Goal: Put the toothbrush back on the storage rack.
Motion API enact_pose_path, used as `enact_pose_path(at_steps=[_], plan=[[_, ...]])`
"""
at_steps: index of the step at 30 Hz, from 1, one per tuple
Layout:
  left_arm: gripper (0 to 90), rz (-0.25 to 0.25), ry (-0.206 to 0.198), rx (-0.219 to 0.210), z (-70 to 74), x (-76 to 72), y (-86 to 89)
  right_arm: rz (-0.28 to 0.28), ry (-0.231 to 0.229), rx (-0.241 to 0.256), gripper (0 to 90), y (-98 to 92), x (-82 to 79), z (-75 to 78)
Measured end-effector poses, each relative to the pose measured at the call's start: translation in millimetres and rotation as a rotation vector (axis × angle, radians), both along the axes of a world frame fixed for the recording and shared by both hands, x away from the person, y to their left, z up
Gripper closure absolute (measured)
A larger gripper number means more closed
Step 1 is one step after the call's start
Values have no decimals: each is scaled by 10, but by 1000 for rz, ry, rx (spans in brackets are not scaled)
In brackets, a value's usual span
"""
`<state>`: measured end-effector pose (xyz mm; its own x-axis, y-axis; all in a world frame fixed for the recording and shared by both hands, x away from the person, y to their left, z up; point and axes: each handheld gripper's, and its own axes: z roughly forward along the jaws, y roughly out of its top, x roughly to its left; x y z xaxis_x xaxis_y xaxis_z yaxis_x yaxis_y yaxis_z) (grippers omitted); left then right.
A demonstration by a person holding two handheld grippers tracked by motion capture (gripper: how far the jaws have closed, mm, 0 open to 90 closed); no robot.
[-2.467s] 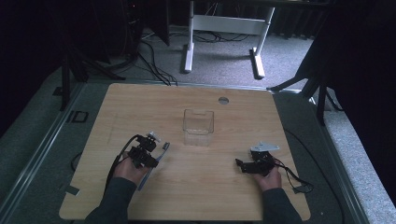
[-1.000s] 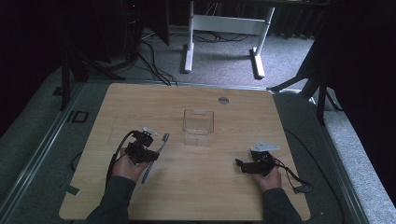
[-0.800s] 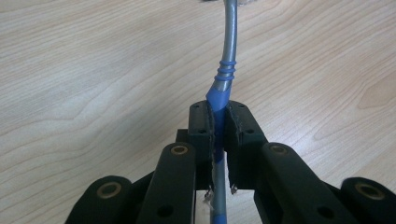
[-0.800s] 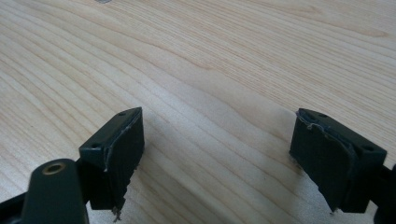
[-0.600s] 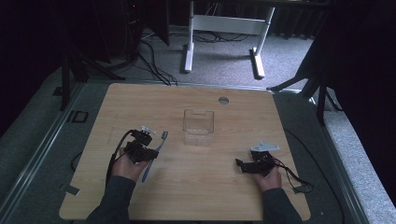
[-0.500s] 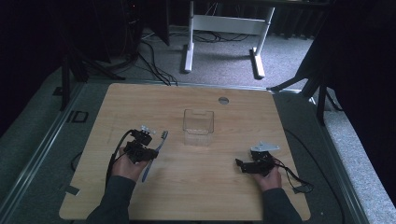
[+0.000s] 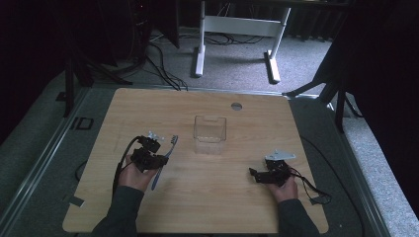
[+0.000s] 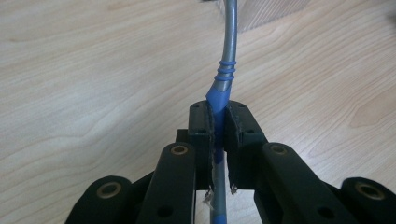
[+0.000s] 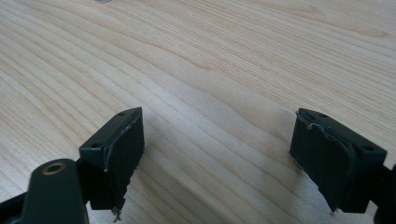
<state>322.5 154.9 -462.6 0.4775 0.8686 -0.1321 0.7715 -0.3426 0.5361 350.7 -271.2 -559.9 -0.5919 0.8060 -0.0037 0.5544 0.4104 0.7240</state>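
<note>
one toothbrush (image 7: 165,157), one clear container (image 7: 210,134), two grippers

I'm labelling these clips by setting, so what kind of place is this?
Probably a lab or studio set up for recording: a bare wooden table on grey carpet, cables on the floor, dark stands around it, and a white desk frame behind.

No text, label, brand, number or sign could be read anywhere (not on the pale wooden table (image 7: 207,197), nor on the small clear plastic box (image 7: 210,134), nor on the blue and silver toothbrush (image 8: 223,88)).
</note>
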Motion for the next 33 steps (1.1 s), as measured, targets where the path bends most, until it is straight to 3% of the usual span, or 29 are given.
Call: enact_pose_path(at_steps=[24, 33], plan=[[816, -30, -114, -32, 101, -31, -36, 0, 0, 0, 171, 0, 0, 0], [816, -45, -177, -56, 147, -59, -37, 0, 0, 0, 171, 0, 0, 0]])
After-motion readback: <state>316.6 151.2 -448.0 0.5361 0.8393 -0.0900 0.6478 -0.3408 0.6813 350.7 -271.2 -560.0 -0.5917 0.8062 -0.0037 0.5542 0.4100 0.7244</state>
